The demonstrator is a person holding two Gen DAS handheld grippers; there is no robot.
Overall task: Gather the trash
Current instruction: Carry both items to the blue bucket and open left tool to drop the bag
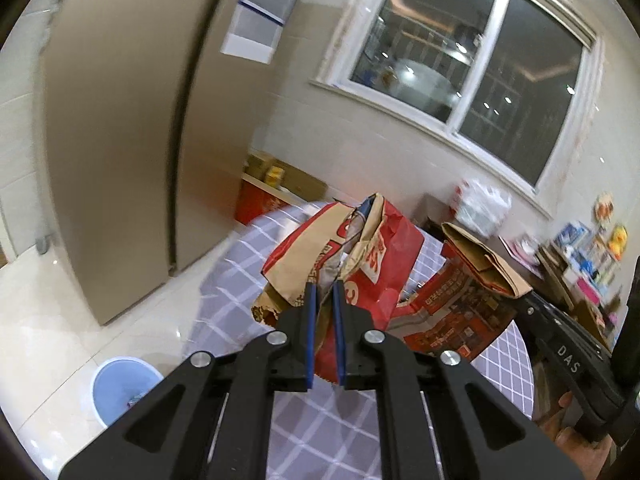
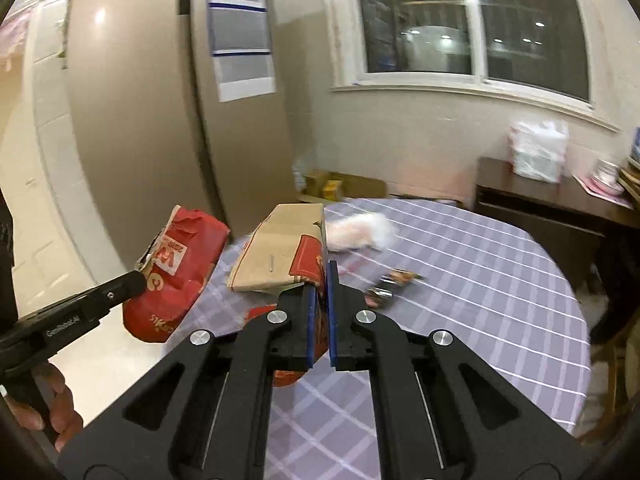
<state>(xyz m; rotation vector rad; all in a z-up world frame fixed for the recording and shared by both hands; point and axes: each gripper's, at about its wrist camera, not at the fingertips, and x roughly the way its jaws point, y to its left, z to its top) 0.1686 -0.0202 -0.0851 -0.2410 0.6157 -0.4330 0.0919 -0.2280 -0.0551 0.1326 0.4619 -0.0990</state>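
My left gripper is shut on a crumpled red and brown paper bag and holds it above the table edge; the bag also shows in the right wrist view. My right gripper is shut on a second red and brown paper bag with a folded top, held over the table; it shows in the left wrist view too. A white crumpled tissue and a dark snack wrapper lie on the table.
The round table has a purple checked cloth. A light blue bin stands on the tiled floor at the lower left. A beige fridge, boxes by the wall and a dark side table with a plastic bag stand around.
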